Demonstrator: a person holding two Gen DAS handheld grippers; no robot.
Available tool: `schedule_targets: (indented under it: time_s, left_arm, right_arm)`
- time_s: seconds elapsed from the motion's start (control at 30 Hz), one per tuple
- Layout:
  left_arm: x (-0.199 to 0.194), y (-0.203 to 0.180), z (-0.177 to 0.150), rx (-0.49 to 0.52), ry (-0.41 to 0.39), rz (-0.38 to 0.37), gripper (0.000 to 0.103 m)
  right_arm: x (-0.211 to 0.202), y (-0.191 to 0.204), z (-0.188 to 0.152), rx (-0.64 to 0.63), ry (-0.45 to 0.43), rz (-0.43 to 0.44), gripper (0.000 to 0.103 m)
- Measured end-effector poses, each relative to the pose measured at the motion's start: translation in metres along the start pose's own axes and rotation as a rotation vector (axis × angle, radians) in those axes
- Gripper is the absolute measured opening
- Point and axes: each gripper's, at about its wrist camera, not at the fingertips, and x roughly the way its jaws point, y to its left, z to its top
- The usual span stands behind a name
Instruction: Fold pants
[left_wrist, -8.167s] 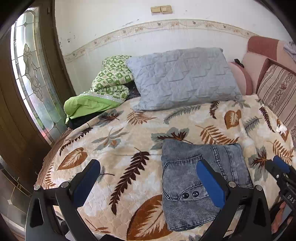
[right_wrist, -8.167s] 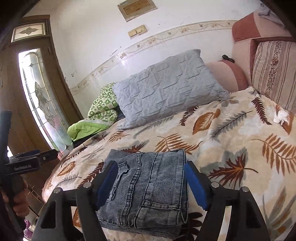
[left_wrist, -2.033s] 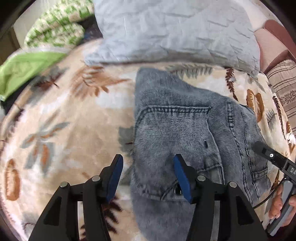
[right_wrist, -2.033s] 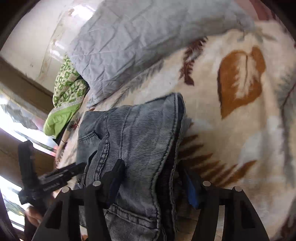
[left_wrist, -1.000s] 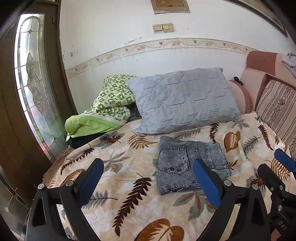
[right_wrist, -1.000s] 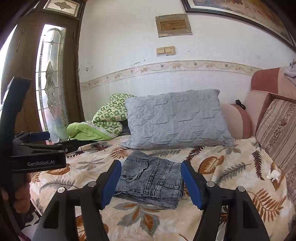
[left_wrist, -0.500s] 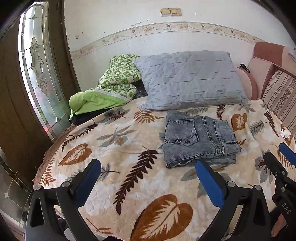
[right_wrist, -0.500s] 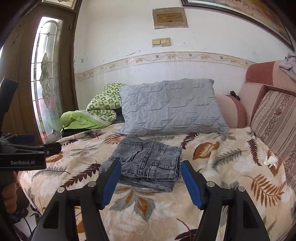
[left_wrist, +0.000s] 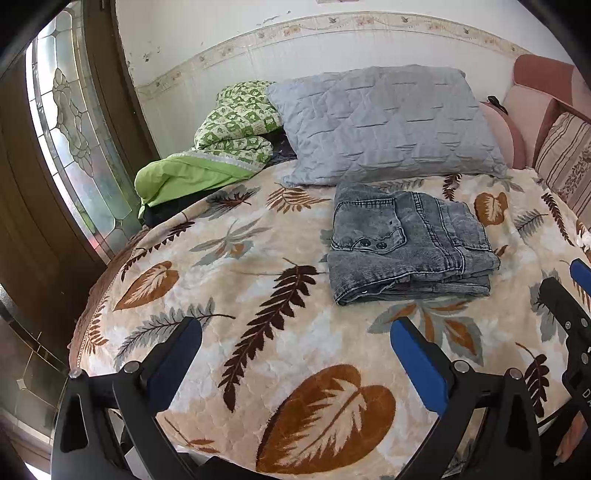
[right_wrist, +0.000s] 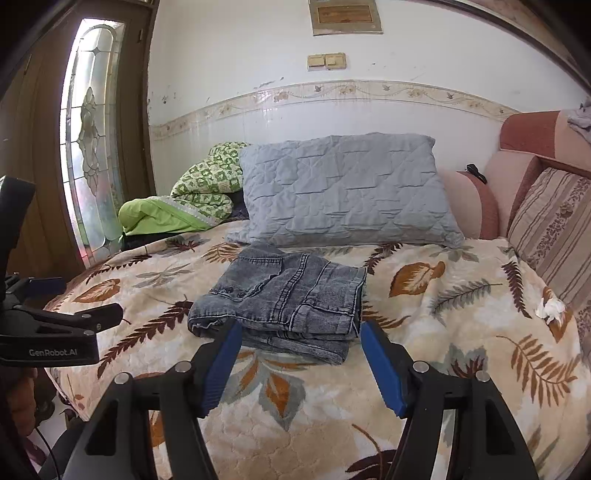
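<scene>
Both the left gripper (left_wrist: 295, 349) and right gripper (right_wrist: 301, 363) hover tilted downward, jaws apart and empty, short of the folded jeans (right_wrist: 284, 295).

Left gripper (left_wrist: 295, 349): jaws spread wide, nothing between the blue pads, tilted downward. Right gripper (right_wrist: 301, 345): jaws likewise wide apart, empty, angled slightly down. Each gripper shows at the edge of the other's view, the two level side by side.
</scene>
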Motion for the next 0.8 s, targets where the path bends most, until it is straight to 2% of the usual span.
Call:
schedule_targets:
  time_s: [0.23, 0.8]
  left_arm:
    - [0.007, -0.007, 0.003, -0.007, 0.031, 0.016, 0.102]
    - [0.003, -0.028, 0.015, 0.01, 0.031, 0.037, 0.102]
  right_arm:
    - [-0.002, -0.008, 0.006, 0.02, -0.021, 0.013, 0.07]
    - [-0.013, -0.025, 0.016, 0.06, -0.068, 0.021, 0.072]
